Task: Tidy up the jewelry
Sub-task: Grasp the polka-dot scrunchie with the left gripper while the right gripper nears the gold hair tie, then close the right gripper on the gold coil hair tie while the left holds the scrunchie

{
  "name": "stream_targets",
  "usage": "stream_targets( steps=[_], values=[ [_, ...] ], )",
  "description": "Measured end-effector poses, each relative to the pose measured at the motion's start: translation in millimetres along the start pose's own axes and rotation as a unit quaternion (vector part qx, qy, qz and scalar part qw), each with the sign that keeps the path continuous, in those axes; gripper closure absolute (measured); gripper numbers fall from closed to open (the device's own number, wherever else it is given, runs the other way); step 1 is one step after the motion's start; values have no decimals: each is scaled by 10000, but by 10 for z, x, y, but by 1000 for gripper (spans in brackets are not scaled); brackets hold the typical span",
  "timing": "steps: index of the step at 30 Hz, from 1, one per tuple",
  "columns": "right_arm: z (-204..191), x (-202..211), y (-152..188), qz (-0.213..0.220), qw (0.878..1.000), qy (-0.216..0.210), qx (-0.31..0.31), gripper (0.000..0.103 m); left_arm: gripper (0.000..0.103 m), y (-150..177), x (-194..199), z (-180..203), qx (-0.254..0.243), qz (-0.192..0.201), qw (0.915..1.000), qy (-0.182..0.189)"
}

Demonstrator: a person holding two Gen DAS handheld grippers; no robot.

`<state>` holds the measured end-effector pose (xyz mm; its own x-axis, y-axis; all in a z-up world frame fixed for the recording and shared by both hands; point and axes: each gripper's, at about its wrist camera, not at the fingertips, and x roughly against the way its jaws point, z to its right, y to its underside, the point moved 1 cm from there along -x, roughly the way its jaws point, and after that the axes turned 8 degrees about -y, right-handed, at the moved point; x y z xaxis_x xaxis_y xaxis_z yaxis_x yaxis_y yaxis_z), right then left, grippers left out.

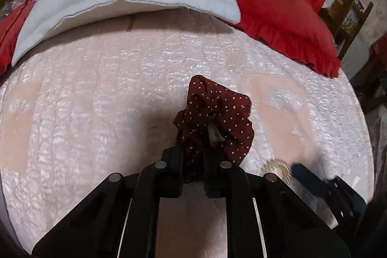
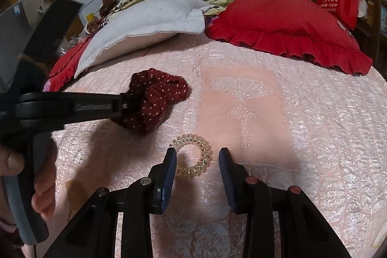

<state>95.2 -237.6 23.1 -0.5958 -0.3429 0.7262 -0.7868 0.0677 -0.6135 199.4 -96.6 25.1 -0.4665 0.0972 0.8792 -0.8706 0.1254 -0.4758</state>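
Pillows behind — left gripper clamps scrunchie; right gripper apart around coil tie.

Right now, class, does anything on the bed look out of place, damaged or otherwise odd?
Little stands out. The dark red dotted scrunchie is bunched up, pinched in the left gripper. The clear coil hair tie lies flat between the right gripper's open jaws. Nothing is spilled or broken.
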Motion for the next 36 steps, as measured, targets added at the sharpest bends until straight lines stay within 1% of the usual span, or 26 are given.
stream_targets(
  steps=[4,6,10,12,13,16,18,21,23,24,26,28,31,34,36],
  values=[
    [38,22,11,22,9998,-185,-82,68,93,200,363,-60,-130,220,9996,127],
    [75,35,15,49,9994,-297,-181,68,93,320,538,-107,-182,293,9991,254],
    [151,71,25,103,9977,-524,-415,68,93,620,777,-242,-202,366,9984,386],
    [176,84,31,128,9973,-537,-494,68,93,768,865,-282,-209,437,9982,367],
    [170,84,35,131,9975,-505,-481,68,93,814,897,-300,-215,463,9981,339],
    [61,57,38,70,9995,-216,-212,68,93,1041,1014,-322,-262,583,9977,213],
    [38,45,34,44,9998,-131,-148,68,93,1191,1092,-338,-337,643,9973,115],
    [41,33,26,27,9999,37,-118,74,93,1359,1176,-372,-394,706,9967,17],
    [-50,2,27,-35,9993,363,111,75,93,1449,1222,-393,-427,734,9964,-18],
    [-90,-11,31,-52,9986,487,198,78,93,1507,1259,-428,-416,753,9963,-36],
    [-147,-48,22,-95,9979,570,287,92,93,1587,1330,-508,-356,790,9962,-46],
    [-197,-70,24,-132,9963,754,385,92,93,1644,1424,-605,-294,856,9959,-77],
    [-213,11,54,-137,9978,630,180,94,93,1736,1589,-781,-203,990,9948,-87],
    [-280,230,107,-4,9988,495,-30,94,93,1833,1726,-982,-52,1108,9937,-123],
    [-381,411,158,103,9989,447,-35,94,93,1912,1806,-1130,110,1158,9931,-142]
  ],
)
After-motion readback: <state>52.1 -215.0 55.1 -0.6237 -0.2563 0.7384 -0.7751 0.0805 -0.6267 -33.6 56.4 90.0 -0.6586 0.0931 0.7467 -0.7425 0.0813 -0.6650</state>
